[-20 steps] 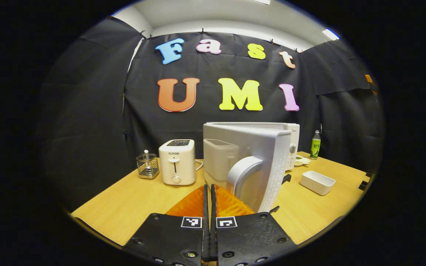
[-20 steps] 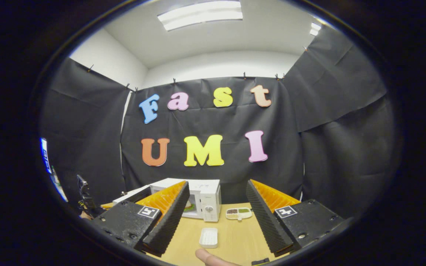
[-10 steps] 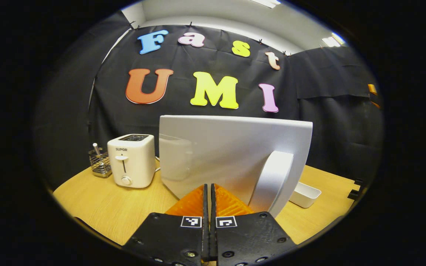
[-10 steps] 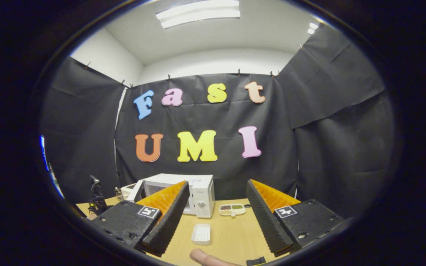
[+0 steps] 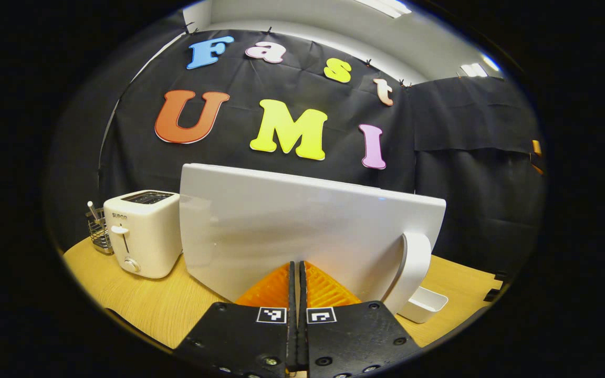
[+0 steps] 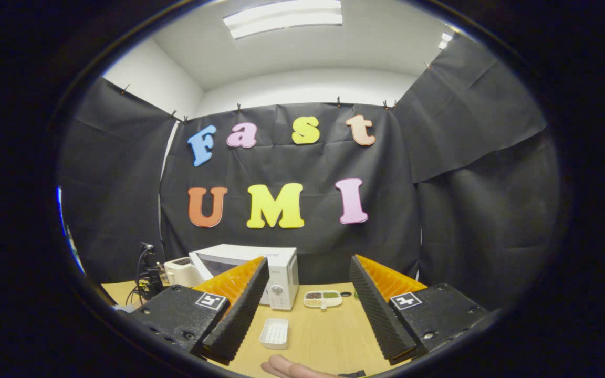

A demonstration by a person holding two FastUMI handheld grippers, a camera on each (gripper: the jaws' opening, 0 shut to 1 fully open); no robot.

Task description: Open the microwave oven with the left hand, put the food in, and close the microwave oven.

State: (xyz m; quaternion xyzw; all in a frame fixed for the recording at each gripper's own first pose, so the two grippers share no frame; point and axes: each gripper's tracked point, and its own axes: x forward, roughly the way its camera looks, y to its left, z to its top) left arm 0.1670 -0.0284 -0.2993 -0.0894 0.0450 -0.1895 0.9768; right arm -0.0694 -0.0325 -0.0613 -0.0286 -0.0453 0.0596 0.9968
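The white microwave door [image 5: 302, 220] stands broad across the left gripper view, its curved handle [image 5: 413, 268] at the right end. My left gripper [image 5: 297, 266] is shut with nothing between its fingers, and its tips sit against the door's outer face. In the right gripper view the microwave [image 6: 276, 265] stands far off at the table's back, its door [image 6: 213, 260] angled slightly out from the body. My right gripper [image 6: 308, 262] hangs open and empty above the table. What is inside the oven is hidden.
A white toaster [image 5: 142, 233] and a wire holder [image 5: 100, 231] stand left of the microwave. A white rectangular dish [image 6: 273, 333] lies on the wooden table [image 6: 323, 341], with a divided snack dish [image 6: 322, 299] behind it. A fingertip [image 6: 287, 367] shows at the bottom edge.
The microwave door has swung from edge-on to nearly flat across the left gripper view, with the shut left gripper staying at its face. The right gripper has stayed open and drifted slightly.
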